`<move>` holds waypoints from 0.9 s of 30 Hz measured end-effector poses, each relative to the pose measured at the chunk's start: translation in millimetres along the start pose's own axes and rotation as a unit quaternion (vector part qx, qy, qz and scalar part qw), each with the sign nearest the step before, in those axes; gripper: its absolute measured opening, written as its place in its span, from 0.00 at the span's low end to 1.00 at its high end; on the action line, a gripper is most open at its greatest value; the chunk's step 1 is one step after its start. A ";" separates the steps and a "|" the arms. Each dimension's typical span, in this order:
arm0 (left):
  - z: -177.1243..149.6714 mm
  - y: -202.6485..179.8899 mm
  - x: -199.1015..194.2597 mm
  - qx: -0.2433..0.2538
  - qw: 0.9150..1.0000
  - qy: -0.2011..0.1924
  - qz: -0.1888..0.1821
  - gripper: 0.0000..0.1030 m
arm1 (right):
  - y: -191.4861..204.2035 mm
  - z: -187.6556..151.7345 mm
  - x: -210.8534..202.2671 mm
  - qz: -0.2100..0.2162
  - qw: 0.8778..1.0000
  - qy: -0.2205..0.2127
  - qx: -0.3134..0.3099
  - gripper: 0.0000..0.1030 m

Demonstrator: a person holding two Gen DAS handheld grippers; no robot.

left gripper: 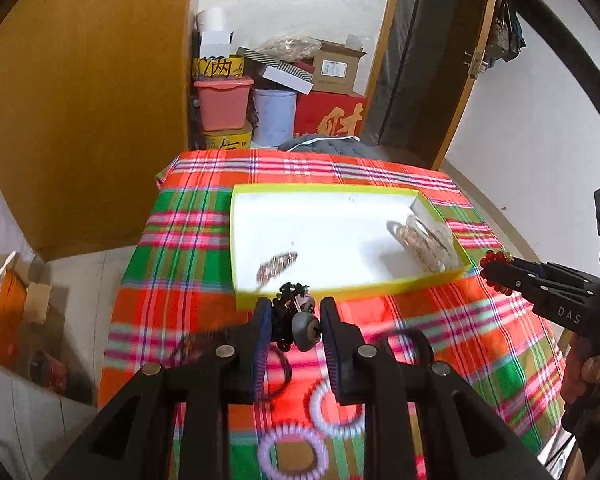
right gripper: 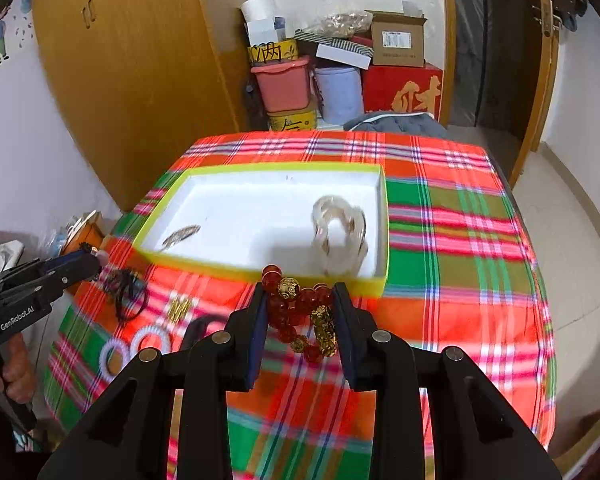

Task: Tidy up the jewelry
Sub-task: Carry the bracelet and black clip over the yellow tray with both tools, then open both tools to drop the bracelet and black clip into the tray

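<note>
A yellow-rimmed white box (left gripper: 244,248) (right gripper: 382,216) lies on the plaid tablecloth. In it lie a glittery hair clip (left gripper: 278,266) (right gripper: 180,236) and clear bangles (left gripper: 422,242) (right gripper: 340,232). My left gripper (left gripper: 294,316) is shut on a black hair ornament with a grey bead (left gripper: 296,318), just before the box's near rim. My right gripper (right gripper: 300,308) is shut on a red and gold bead bracelet (right gripper: 300,312), near the box's near right corner; it also shows in the left wrist view (left gripper: 496,272).
On the cloth (right gripper: 460,240) lie white and purple spiral hair ties (left gripper: 336,408) (right gripper: 140,344), black hair bands (right gripper: 124,292) and a gold clip (right gripper: 179,308). Boxes and buckets (left gripper: 276,92) stand behind the table, a wooden wardrobe (left gripper: 80,100) at left.
</note>
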State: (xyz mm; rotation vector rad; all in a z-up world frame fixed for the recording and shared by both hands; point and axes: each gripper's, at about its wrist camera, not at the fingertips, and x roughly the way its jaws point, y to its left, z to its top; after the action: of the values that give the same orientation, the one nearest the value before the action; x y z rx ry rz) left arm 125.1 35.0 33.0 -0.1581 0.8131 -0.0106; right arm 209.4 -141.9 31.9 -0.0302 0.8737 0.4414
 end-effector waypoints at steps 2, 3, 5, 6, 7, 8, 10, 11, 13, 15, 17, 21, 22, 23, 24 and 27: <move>11.0 0.3 10.7 0.004 1.000 0.000 0.001 0.24 | -3.1 8.8 7.2 -0.002 1.000 -0.001 -0.001 0.31; 14.0 0.2 13.7 0.006 1.000 0.000 0.001 0.24 | -5.5 14.3 12.1 -0.004 1.000 -0.001 -0.002 0.31; 24.3 2.1 25.5 0.008 1.000 0.001 0.004 0.24 | -10.4 24.7 21.9 -0.007 1.000 -0.001 -0.001 0.31; 28.0 2.8 30.0 0.008 1.000 0.002 0.005 0.24 | -12.4 28.5 25.4 -0.008 1.000 -0.001 -0.001 0.31; 31.4 4.1 34.5 0.008 1.000 0.003 0.005 0.24 | -14.4 32.3 29.0 -0.009 1.000 -0.001 0.000 0.31; 35.1 5.0 39.3 0.009 1.000 0.003 0.007 0.24 | -17.1 38.2 34.7 -0.012 1.000 -0.001 -0.001 0.31; 43.2 8.3 52.0 0.010 1.000 0.006 0.010 0.24 | -20.7 47.4 44.0 -0.016 1.000 -0.002 -0.005 0.31; 46.6 9.8 57.9 0.010 1.000 0.007 0.009 0.24 | -22.1 50.9 48.1 -0.017 1.000 -0.001 -0.006 0.31; 51.3 11.6 67.5 0.012 1.000 0.008 0.012 0.24 | -26.9 59.2 60.5 -0.018 1.000 0.004 -0.005 0.31; 57.3 12.7 78.4 0.014 1.000 0.010 0.011 0.24 | -31.3 65.2 72.7 -0.019 1.000 0.010 -0.006 0.31; 63.4 14.4 89.9 0.016 1.000 0.013 0.012 0.24 | -34.8 70.0 86.0 -0.021 1.000 0.019 -0.007 0.31; 68.2 18.0 110.3 0.018 0.999 0.021 0.017 0.24 | -39.9 76.4 103.3 -0.024 0.999 0.026 -0.006 0.31; 68.7 19.6 116.0 0.018 0.999 0.024 0.020 0.24 | -41.7 77.9 107.8 -0.024 0.999 0.028 -0.004 0.31; 69.0 20.5 118.6 0.018 0.999 0.026 0.021 0.24 | -43.0 79.3 111.1 -0.023 0.999 0.031 -0.002 0.31; 69.0 22.8 123.1 0.016 0.999 0.029 0.022 0.24 | -44.3 80.2 115.7 -0.021 0.999 0.034 0.000 0.31; 67.3 28.4 133.5 0.010 0.999 0.038 0.026 0.24 | -44.7 80.5 126.9 -0.019 0.999 0.046 -0.002 0.31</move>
State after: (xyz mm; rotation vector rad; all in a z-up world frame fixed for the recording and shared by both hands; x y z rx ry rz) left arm 264.2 62.9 -22.0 -0.1188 0.8929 0.0236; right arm 356.6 -120.2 -17.5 -0.0722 0.9604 0.4082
